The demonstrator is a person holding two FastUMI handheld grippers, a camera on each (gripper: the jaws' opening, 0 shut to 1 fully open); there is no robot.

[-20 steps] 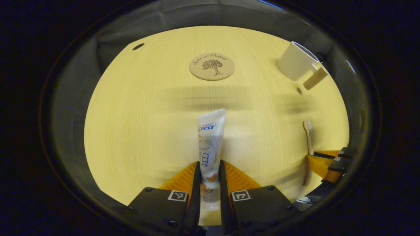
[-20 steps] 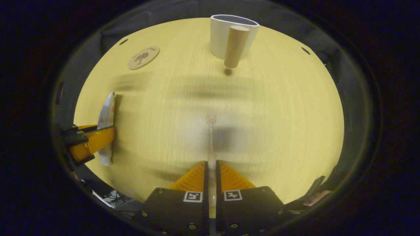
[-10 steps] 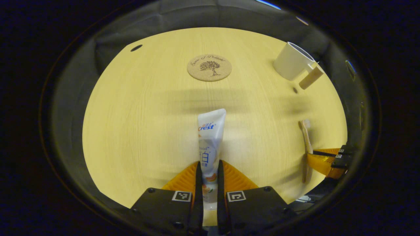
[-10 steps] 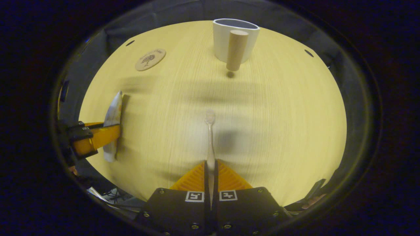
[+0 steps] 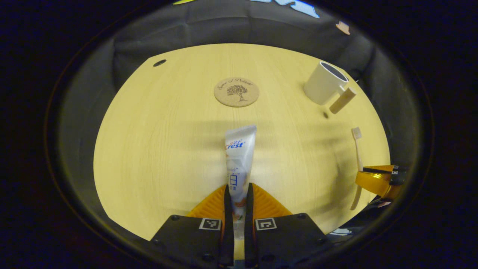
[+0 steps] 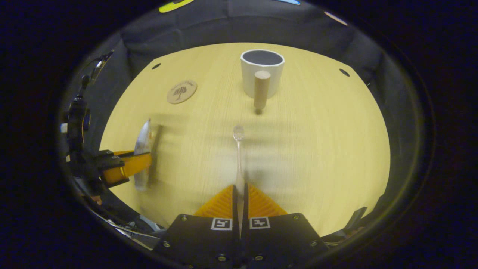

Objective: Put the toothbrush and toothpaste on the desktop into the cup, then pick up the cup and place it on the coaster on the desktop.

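Both tongs have risen, lifting the toothpaste (image 5: 239, 160) and toothbrush (image 6: 239, 157) clear of the desktop (image 5: 157, 149).

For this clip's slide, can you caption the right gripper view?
Right gripper shut on the toothbrush, pointing toward the cup; coaster far left.

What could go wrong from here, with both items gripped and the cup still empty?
The left tongs hold the toothpaste near its cap end, so the long tube may sag or swing past the cup mouth. The right tongs pinch the thin toothbrush low, so it could pivot. Either item might knock the cup's handle.
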